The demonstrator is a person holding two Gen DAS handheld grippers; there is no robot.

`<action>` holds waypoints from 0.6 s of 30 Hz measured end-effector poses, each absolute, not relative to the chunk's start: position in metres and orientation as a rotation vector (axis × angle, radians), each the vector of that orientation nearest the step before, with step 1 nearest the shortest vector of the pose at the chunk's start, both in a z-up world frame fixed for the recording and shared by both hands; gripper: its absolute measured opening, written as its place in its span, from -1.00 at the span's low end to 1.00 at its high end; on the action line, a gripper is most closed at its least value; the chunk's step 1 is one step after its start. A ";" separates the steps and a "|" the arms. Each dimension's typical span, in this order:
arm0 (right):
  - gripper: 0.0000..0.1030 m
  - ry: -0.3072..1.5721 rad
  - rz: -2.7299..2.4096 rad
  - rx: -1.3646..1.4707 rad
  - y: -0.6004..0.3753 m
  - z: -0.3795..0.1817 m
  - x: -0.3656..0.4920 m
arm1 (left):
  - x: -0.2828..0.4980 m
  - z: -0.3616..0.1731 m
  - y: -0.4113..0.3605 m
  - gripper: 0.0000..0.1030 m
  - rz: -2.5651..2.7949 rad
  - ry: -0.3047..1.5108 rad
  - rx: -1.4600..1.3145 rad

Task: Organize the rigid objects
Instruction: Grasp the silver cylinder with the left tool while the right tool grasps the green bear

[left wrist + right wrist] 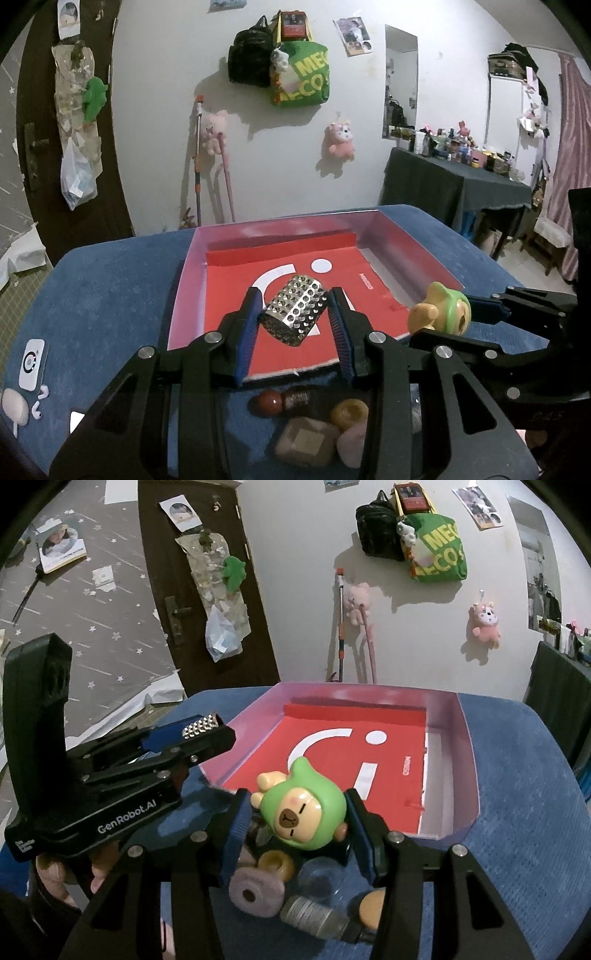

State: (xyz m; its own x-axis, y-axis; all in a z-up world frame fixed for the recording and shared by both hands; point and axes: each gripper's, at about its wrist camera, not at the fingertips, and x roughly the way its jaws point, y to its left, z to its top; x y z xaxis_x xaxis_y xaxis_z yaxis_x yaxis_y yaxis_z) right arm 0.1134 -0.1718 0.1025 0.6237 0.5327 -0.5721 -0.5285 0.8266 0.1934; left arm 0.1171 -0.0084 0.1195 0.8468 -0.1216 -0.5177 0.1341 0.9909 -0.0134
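left gripper (293, 325) fingers clamp perforated cylinder (293, 314) | right gripper (295, 830) fingers seemingly clamp figurine (301, 818)

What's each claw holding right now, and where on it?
Left claw: metal grater drum, by its curved sides. Right claw: green toy, by its sides.

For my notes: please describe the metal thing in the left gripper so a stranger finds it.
Find the pink box with a red floor on the blue cloth. Above its near edge, the left gripper clamps a shiny metal cylinder. It alone is full of holes.
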 end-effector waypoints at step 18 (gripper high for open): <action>0.04 0.755 0.551 -0.015 -0.159 0.085 0.195 | 0.201 0.089 0.005 -0.32 -0.082 0.706 0.012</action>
